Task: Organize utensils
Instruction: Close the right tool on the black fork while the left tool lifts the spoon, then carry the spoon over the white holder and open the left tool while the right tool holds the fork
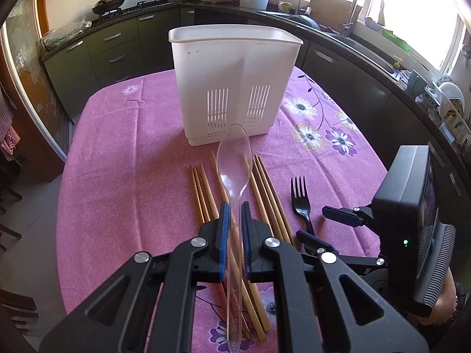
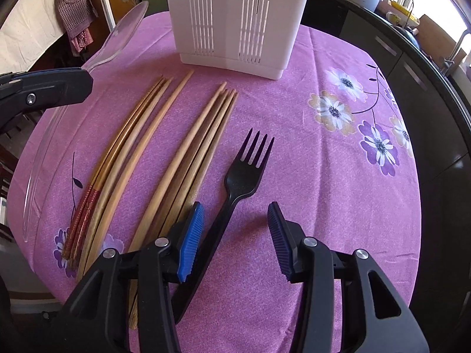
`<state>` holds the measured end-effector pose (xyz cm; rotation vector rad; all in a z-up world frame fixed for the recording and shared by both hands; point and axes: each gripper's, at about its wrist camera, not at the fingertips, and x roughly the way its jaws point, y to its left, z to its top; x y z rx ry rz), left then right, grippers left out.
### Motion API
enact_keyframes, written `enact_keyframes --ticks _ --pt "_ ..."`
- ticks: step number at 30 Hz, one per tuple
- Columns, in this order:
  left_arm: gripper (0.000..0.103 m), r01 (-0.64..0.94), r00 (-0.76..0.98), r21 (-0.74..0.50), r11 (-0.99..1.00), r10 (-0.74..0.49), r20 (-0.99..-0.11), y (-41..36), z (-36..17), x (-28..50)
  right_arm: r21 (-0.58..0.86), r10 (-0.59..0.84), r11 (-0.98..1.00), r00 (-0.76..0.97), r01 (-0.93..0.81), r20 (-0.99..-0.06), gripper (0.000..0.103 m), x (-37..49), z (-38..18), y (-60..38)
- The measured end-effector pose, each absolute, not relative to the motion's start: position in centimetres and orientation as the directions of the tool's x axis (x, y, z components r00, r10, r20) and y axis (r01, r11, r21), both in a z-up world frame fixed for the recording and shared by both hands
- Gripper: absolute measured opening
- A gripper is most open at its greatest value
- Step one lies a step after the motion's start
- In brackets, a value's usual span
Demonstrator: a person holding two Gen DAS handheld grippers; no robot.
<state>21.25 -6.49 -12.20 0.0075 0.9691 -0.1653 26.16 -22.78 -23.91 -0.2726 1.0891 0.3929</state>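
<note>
A clear plastic spoon (image 1: 234, 158) is lifted above the table, bowl pointing at the white slotted utensil holder (image 1: 232, 82), and my left gripper (image 1: 234, 206) is shut on its handle. Under it lie several wooden chopsticks (image 1: 270, 194) in two bundles. A black plastic fork (image 2: 244, 176) lies to the right of the chopsticks (image 2: 153, 135), tines towards the holder (image 2: 235, 29). My right gripper (image 2: 235, 206) is low over the fork's handle, which passes close to the left pad with a wide gap to the right pad. In the right wrist view the spoon (image 2: 123, 35) shows at the far left.
The round table wears a pink flowered cloth (image 2: 323, 191). Dark kitchen cabinets and a counter (image 1: 368, 67) with a sink and tap curve round behind and to the right. A wok sits on the stove (image 1: 109, 1) at the back left. A chair stands at the left edge.
</note>
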Motion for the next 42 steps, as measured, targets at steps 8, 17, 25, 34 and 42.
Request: enact_keyframes --ticks 8,17,25,34,42 --pt "0.009 0.135 0.558 -0.063 0.989 -0.129 -0.820 -6.2 -11.9 21.5 0.060 0.253 0.907 0.424 -0.417 -0.870 0.010 26.5 -22.8 -25.0" --pt "0.009 0.143 0.639 -0.093 0.985 -0.163 -0.752 -5.6 -7.4 22.2 0.135 0.383 0.888 0.546 -0.440 -0.745 0.010 24.5 -16.3 -27.0" --pt "0.009 0.162 0.825 -0.106 0.981 -0.193 -0.531 -5.6 2.1 25.7 0.183 0.443 0.873 0.580 -0.451 -0.683 0.010 23.9 -14.3 -28.5" --pt "0.009 0.134 0.939 -0.154 0.979 -0.175 -0.296 -6.2 3.8 33.0 0.224 0.477 0.864 0.589 -0.451 -0.652 0.010 23.9 -14.1 -30.0" --pt "0.009 0.065 0.943 -0.125 0.990 -0.102 -0.317 -6.3 -0.1 37.2 0.239 0.486 0.863 0.605 -0.444 -0.631 0.010 24.7 -13.5 -30.7"
